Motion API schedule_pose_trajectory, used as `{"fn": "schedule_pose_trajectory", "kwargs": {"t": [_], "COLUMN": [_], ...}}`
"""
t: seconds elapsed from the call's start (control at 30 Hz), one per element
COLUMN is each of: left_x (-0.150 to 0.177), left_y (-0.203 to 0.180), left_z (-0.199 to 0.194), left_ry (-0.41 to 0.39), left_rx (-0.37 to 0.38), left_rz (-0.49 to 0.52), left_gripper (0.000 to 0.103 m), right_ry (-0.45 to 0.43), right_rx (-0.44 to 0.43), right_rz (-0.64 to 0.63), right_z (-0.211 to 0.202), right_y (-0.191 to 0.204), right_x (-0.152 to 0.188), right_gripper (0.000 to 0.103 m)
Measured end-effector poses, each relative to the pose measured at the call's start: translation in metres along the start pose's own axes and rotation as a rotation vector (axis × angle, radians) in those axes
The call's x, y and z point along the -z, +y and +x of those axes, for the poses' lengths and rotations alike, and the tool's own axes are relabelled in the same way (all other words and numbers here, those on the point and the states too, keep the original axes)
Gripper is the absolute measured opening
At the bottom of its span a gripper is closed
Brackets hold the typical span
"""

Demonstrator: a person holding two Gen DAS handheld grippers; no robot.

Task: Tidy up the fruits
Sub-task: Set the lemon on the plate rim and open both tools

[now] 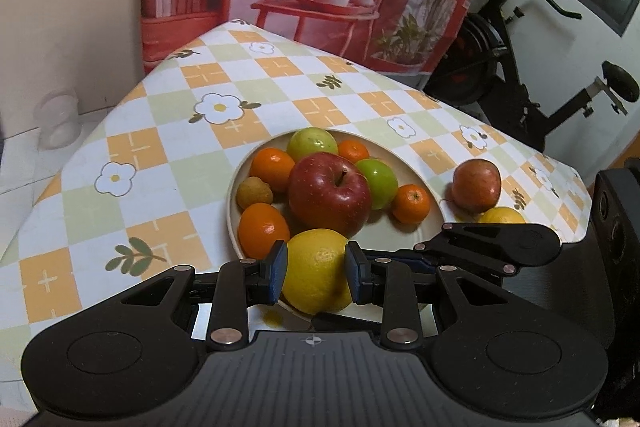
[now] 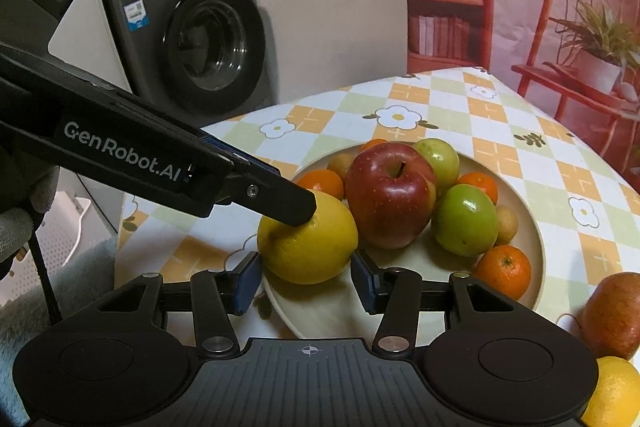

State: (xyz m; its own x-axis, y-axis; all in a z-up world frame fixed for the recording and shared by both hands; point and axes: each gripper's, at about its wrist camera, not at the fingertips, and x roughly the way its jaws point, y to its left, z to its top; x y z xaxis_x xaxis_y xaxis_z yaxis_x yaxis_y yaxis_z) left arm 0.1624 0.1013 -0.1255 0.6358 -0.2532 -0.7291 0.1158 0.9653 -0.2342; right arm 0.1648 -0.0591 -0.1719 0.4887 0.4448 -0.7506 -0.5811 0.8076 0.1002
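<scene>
A yellow lemon (image 1: 318,273) sits pinched between the blue pads of the left gripper (image 1: 316,273) at the lower centre of the left wrist view, resting on the near rim of a cream plate (image 1: 404,233) already crowded with fruit: a large red apple (image 1: 329,193), 2 green fruits, several small oranges and a brownish one. In the right wrist view the same lemon appears at centre, the left tool's black finger (image 2: 280,201) reaching in from the upper left and pressing its top. The right gripper (image 2: 306,277) stands with its jaws spread just beside the lemon's flanks; whether its pads touch the peel cannot be told. At the right edge of that view a second red apple (image 2: 614,315) and another lemon (image 2: 612,393) lie on the checked tablecloth (image 2: 500,123), off the plate. The step in hand looks like setting the lemon onto the plate. The next move likely calls for letting go gently so it does not roll off the rim, then fetching the 2 loose fruits.
</scene>
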Motion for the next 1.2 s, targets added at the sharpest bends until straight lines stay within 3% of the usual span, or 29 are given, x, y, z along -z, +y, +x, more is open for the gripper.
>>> {"fn": "schedule_pose_trajectory", "kwargs": {"t": [0.37,0.77,1.13,1.2], "left_x": [0.0,0.003,0.0,-0.002], "left_y": [0.0,-0.008,-0.026,-0.033], "left_z": [-0.001,-0.003,0.003,0.004], "left_ry": [-0.01,-0.032,-0.035,-0.045], "left_rx": [-0.017,-0.069,-0.1,-0.104], "left_rz": [-0.006,0.004,0.017,0.033], "left_gripper": [0.034,0.035,0.035,0.035], "right_ry": [-0.05,-0.235,-0.287,-0.29], "right_rx": [0.023,0.209,0.333,0.345], "right_rz": [0.025,0.173,0.264,0.274], "right_z": [-0.015,-0.095,-0.135,-0.135], "right_y": [-0.004,-0.056,-0.087,-0.092], "right_x": [0.008,0.061,0.108,0.112], "right_gripper": [0.044,0.045,0.046,0.052]}}
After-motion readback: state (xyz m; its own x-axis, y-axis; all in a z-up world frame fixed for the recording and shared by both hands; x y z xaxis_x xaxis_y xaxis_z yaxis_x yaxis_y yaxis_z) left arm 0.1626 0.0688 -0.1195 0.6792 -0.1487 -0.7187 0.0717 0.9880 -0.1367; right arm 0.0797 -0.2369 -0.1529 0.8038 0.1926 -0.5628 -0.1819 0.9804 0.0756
